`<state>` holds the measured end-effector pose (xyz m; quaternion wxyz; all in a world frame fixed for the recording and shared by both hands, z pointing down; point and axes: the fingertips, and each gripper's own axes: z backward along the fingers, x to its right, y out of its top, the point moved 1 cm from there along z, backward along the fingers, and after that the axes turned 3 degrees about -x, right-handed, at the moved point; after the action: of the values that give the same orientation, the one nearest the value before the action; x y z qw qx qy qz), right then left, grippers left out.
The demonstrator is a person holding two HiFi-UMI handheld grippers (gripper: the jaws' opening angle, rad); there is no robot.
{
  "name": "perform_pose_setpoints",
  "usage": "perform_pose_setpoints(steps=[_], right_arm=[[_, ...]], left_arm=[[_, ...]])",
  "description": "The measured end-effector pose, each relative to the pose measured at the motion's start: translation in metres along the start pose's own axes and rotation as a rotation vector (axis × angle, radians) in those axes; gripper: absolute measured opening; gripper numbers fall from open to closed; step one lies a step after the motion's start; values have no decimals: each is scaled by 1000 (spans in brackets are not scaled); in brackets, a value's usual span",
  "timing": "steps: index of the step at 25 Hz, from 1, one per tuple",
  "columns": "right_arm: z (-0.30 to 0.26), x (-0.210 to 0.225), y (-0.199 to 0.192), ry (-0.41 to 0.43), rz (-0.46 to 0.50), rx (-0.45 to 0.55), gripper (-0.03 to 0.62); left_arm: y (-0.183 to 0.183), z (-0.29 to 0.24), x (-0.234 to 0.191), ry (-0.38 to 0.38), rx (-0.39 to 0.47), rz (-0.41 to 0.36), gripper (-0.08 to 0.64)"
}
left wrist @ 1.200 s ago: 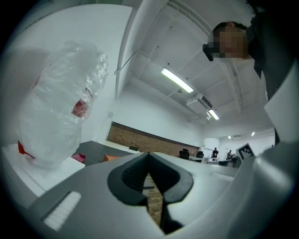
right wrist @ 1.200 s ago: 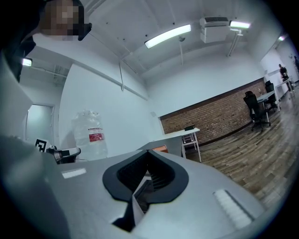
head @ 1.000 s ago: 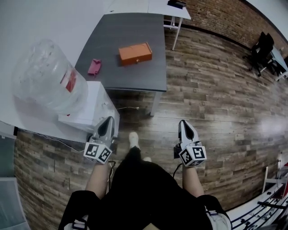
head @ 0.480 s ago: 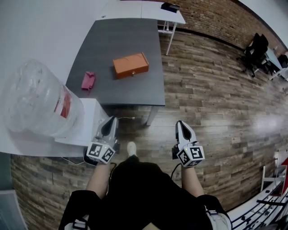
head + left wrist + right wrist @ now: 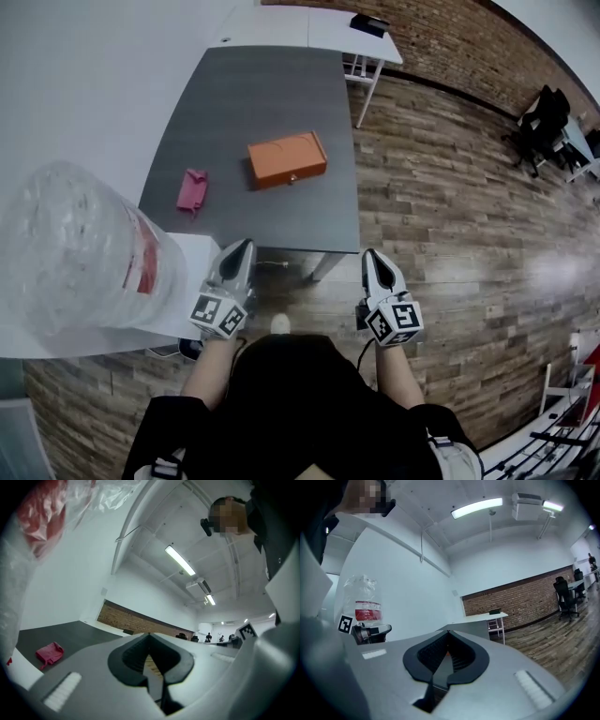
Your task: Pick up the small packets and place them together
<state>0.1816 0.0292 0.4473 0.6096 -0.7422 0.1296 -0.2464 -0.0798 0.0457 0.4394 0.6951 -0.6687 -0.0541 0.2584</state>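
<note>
Toward the left edge of the bench (image 5: 272, 94) lies the pink packet (image 5: 192, 189), apart from left gripper (image 5: 240, 249) and right gripper (image 5: 373, 257), fingers (image 5: 123, 663) together and empty; advise opening them before reaching in.

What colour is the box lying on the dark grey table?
Orange. The box shows best in the head view.

head view: high over person, steep down, table (image 5: 262, 103) at 12 o'clock, bottle (image 5: 66, 253) at 9 o'clock. left gripper view: low, near level, close under bottle, faces table. right gripper view: low, level, same heading. all share table, bottle; head, left share packet (image 5: 192, 189).
</note>
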Motion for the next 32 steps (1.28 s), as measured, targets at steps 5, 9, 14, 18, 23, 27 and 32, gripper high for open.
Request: perform_pose_setpoints(steps=[5,9,14,18,23,27,32], right_arm=[[-32,-2,6,0,8,-8,3],[-50,-2,8,0,8,-21,3],[-73,0,7,25,-3,-25,3],[-103,10,8,52,5,-33,3],[-140,26,25,85,19,-27,3],[-167,37,34,91,7,-43,3],[-194,49,29,97,9,-91,3]], left_arm=[[1,-24,-19,-17,-18,5,-1],[1,-37,-30,-21,-30,-9,0],[-7,-50,-44,-6,-51,27,-1],[-9,-70,-57,16,-50,15,0],[-1,-98,-74,57,-44,-8,0],[6,-116,-90,92,-46,-11,-1],[-1,-142,-109,123,-84,-3,-1]])
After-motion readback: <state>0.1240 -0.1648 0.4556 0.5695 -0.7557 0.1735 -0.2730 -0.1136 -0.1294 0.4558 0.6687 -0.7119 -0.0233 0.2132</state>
